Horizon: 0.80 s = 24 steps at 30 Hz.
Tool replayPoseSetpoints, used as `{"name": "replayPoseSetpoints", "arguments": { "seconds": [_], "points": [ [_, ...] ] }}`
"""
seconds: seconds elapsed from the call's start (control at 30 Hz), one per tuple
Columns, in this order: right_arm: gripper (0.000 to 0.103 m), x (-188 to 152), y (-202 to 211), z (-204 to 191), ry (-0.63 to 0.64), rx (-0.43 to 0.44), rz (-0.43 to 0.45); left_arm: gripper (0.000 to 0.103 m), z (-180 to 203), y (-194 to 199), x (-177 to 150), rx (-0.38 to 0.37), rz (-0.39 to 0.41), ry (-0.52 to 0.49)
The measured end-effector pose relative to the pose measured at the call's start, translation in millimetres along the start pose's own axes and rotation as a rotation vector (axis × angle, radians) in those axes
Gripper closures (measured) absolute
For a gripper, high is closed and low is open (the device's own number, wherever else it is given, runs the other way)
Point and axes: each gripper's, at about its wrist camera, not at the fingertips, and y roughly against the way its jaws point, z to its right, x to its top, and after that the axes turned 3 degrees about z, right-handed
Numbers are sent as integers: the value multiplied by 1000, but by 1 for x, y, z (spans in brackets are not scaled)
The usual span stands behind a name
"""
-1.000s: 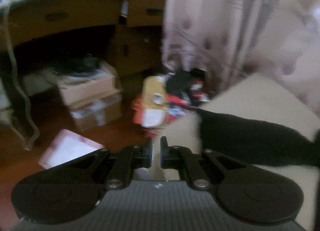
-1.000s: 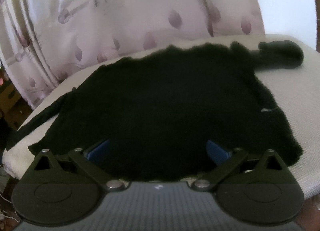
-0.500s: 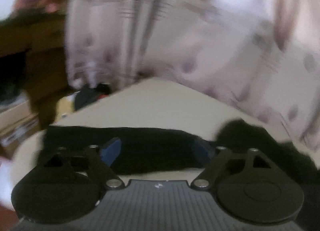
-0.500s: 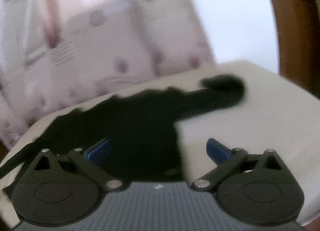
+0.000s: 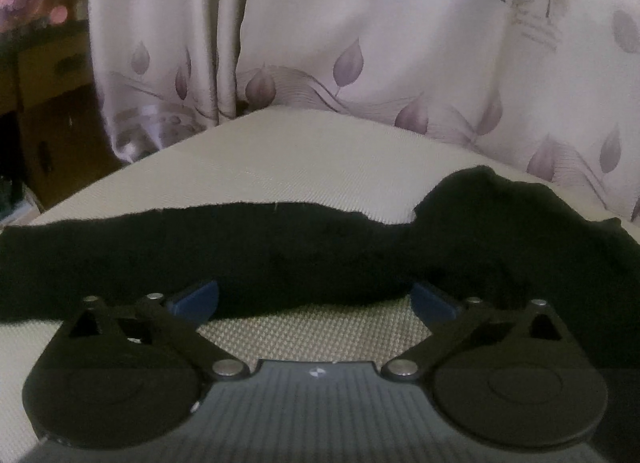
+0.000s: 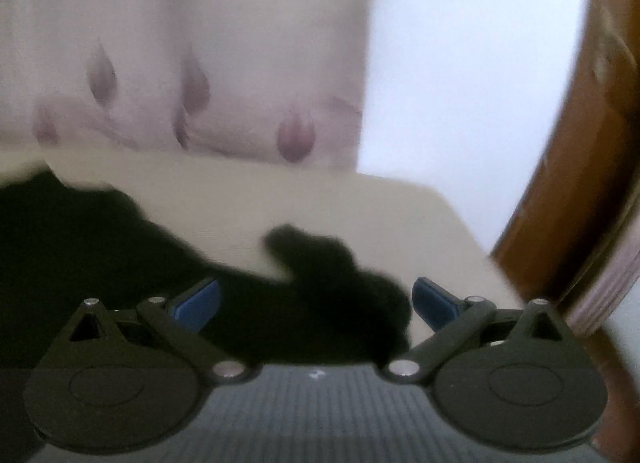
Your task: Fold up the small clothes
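A: In your left wrist view, what lies ahead of your left gripper?

B: A black garment, soft and fuzzy, stretched as a long flat band across the cream woven cushion. The band runs from the cushion's left edge and swells into a thicker, lumpy mass on the cushion's right side.

A: And your tool?

B: Its jaws are opening and stand wide. The blue pads sit at the garment's near hem, with a strip of it and bare weave between them; they are not pressing on it.

A: What is past the cushion?

B: A glossy pale curtain printed with mauve leaf shapes hangs just behind the cushion; brown wooden furniture stands off the cushion's left side.

A: Now your right wrist view?

B: It is blurred. Your right gripper is spread wide as well. A narrow, rounded end of the black garment lies between its blue pads on the cushion, apart from the right pad; whether the left one touches it I cannot tell.

A: Beyond the cushion there?

B: The same leaf-print curtain, a plain white wall, and a curved brown wooden piece off the cushion's right corner.
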Motion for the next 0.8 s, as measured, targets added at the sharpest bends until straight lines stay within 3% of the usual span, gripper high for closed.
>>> {"name": "replayPoseSetpoints", "arguments": {
  "seconds": [0.03, 0.07, 0.1, 0.13, 0.17, 0.3, 0.37, 0.43, 0.57, 0.6, 0.7, 0.8],
  "points": [
    [4, 5, -18, -3, 41, -19, -38, 1, 0, -2, 0, -2, -11, 2],
    [26, 8, -31, -3, 58, -21, -66, 0, 0, -3, -1, 2, -20, 3],
    [52, 11, -43, -1, 66, -21, -98, 0, 0, -5, -1, 7, -30, 2],
    [95, 12, -51, 4, 54, -22, -125, 0, 1, -6, 0, 11, -36, 2],
    [95, 13, -53, 16, -13, -10, -138, 0, 2, -5, -1, 12, -38, -1],
    [95, -10, -13, 99, -430, 32, 26, 0, 2, -4, -2, 15, -37, -1],
    [95, -47, 7, 145, -667, 19, 53, 0, 2, -4, -2, 14, -34, 8],
    [95, -84, 19, 170, -798, 28, 46, 0, 5, -5, -2, 17, -33, 16],
    [92, -171, 28, 201, -1159, 162, -2, 0, 7, -6, -3, 26, -36, 17],
    [92, -186, 28, 206, -1229, 205, 22, 0, 8, -6, -3, 29, -38, 13],
    [87, -199, 32, 214, -1289, 244, 54, 0, 10, -6, -3, 38, -44, -1],
    [72, -188, 31, 208, -1227, 261, 51, 0, 12, -8, -2, 44, -46, -2]
  ]
}}
